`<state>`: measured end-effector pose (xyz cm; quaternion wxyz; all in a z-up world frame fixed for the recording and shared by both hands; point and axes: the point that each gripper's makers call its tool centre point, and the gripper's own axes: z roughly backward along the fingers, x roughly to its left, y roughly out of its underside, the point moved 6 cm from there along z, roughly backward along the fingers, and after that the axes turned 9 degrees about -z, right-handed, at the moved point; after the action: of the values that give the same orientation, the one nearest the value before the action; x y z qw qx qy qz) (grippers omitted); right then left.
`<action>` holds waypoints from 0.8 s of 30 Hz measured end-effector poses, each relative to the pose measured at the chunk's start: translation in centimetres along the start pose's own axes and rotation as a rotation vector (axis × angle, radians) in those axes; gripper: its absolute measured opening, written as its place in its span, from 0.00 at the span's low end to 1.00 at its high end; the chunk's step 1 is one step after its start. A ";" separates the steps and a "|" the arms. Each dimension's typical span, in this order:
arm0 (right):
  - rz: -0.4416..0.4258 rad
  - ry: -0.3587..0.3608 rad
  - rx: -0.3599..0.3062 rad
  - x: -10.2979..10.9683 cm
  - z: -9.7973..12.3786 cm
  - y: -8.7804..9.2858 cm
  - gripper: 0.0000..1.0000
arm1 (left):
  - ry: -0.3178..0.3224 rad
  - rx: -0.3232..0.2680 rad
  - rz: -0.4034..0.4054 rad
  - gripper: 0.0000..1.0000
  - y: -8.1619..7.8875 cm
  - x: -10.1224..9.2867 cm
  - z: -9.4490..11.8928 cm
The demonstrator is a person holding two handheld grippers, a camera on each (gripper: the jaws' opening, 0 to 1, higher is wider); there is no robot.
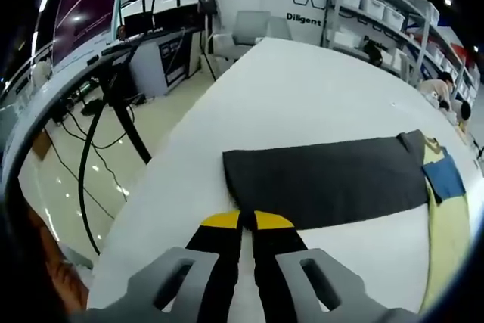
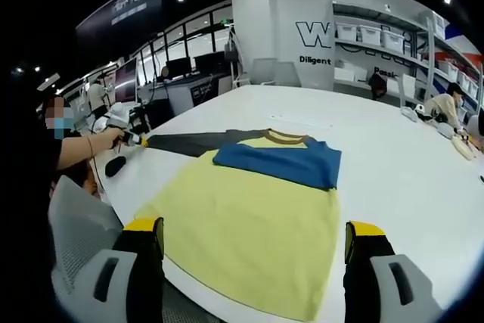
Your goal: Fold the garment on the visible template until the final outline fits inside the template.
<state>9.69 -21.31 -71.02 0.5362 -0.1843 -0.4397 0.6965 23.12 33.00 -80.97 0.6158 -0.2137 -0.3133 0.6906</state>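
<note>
Left gripper [image 1: 246, 221] is pinching the grey sleeve [image 1: 325, 179] cuff, its length stretching straight ahead toward the shirt body [image 2: 249, 240]; right gripper [image 2: 253, 241] is hanging wide open.

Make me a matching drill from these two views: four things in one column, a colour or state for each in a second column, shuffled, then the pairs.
Things:
1. left gripper
2. right gripper
3. stretched-out sleeve
4. folded-in sleeve

Colour or state:
A. blue, lying across the yellow shirt body
B. jaws wide apart, nothing between them
C. dark grey, flat on the white table
D. jaws shut at the sleeve's edge

Pairs: 1-D, 2-B, 3-C, 4-A
</note>
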 end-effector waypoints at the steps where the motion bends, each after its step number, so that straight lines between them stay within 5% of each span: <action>1: 0.003 -0.003 0.003 0.0 0.0 0.1 0.99 | 0.013 0.001 -0.002 0.01 -0.2 0.0 0.1; 7: 0.012 -0.010 0.008 0.1 -0.1 0.1 0.99 | 0.021 -0.052 -0.020 0.01 -2.1 0.3 1.4; 17: 0.018 -0.013 0.011 0.2 -0.1 0.1 0.99 | 0.061 -0.085 -0.041 0.01 -3.1 -0.4 1.9; 24: 0.022 -0.017 0.013 0.2 -0.1 0.1 0.99 | 0.116 -0.167 -0.090 0.01 -6.0 -2.2 3.4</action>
<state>9.61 -21.04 -71.14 0.5261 -0.1796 -0.4377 0.7067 25.41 30.52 -74.57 0.6435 -0.2896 -0.3428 0.6200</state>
